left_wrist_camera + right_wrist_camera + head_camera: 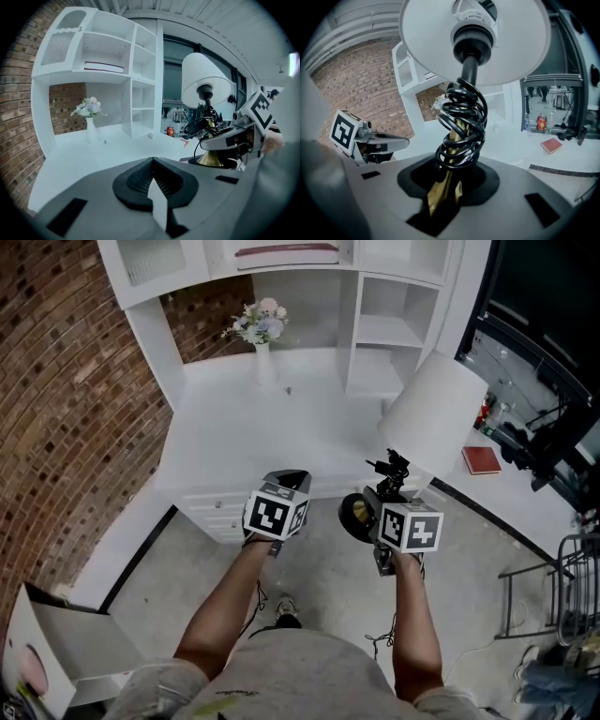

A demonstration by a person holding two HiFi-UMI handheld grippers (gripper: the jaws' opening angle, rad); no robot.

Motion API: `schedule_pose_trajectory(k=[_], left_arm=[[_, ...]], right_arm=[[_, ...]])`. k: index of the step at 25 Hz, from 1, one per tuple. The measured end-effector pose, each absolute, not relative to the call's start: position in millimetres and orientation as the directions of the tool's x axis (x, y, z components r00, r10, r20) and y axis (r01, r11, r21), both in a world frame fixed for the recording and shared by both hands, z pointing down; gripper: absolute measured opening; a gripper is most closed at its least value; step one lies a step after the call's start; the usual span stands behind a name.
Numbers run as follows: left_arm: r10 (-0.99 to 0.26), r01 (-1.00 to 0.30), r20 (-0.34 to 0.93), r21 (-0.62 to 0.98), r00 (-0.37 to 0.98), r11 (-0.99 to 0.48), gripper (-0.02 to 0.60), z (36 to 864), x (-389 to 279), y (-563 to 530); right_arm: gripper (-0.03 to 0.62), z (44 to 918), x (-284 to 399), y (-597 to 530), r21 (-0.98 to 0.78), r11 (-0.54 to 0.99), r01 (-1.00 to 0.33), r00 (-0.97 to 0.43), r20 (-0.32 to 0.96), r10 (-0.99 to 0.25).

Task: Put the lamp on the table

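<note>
While the white-shaded table lamp with brass stem and dark round base (pixel 433 413) hangs tilted in the head view, the right hand-held gripper (pixel 387 486) pinches its stem, shade leading and base trailing toward the person. It is off the long white surface (pixel 234 442): the shade shows right of and nearer than the slim white vase of pale flowers (pixel 262 360), and the base is over the grey floor (pixel 319 577). The left hand-held gripper (pixel 291 478) is level with the right one, just beside the lamp base, nearer than the vase

From the left gripper view, that hand-held gripper's jaws are pressed together with nothing between them. The vase stands beyond on the left, the lamp far to its right, upright in the other gripper's hold

Seen from the right gripper view, the jaws grip the brass stem low down, just under a bunched coil of black cord (pixel 461 124) wound around it. The shade's underside fills the top. A red book (pixel 551 145) lies far right of the vase
</note>
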State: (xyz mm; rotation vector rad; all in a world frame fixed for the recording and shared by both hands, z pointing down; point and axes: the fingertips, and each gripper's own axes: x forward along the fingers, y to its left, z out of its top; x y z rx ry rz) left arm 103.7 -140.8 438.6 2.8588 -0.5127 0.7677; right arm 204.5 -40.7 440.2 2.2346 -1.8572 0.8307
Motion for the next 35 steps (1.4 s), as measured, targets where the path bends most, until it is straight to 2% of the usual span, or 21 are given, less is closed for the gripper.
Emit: schedule_pose_trajectory(k=[20, 35], left_arm=[[-0.178, -0.25, 0.51, 0.077, 0.841, -0.965, -0.002, 448.6, 116.2, -221.4], [-0.158, -0.242, 0.494, 0.111, 0.855, -0.964, -0.003, 451.1, 108.8, -266.7]], right_arm=[[0.121, 443.1, 200.8, -114.4, -0.217, -0.33, -0.918, 0.185, 0.502, -0.845], [0.121, 444.4, 189.0, -159.0, -0.199, -0.338, -0.92, 0.195, 0.515, -0.834]])
